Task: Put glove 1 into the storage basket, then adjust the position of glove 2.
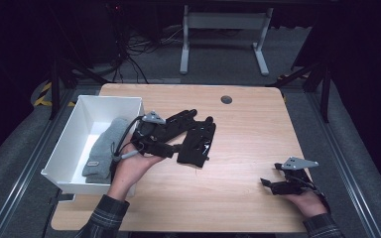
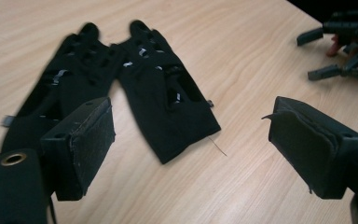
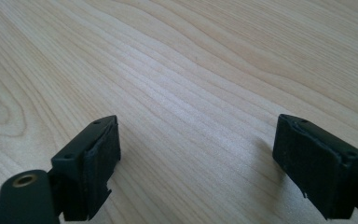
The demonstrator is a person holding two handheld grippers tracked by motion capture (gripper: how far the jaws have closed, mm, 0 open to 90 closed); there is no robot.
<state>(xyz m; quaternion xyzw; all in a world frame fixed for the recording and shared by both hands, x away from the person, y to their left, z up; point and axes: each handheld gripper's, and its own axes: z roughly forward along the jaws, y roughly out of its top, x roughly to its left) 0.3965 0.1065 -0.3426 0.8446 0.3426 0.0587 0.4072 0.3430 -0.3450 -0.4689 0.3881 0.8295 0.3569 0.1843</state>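
No readable text anywhere. The small pale tag on the grey knitted sock (image 1: 99, 151) in the white plastic bin (image 1: 110, 101) is too blurred to read.

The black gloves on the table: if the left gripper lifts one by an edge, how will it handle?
The black gloves lie flat and thin like fabric, so one would probably droop from the open left gripper. It looks light. Because the pair overlaps near the cuffs, the second may drag along.

Pair of black gloves (image 2: 121, 88) with small cut-out vents and pale flecks on the backs, lying flat side by side and touching on the wooden table, left of centre, fingers toward the far side, cuffs nearer, just right of the white bin.
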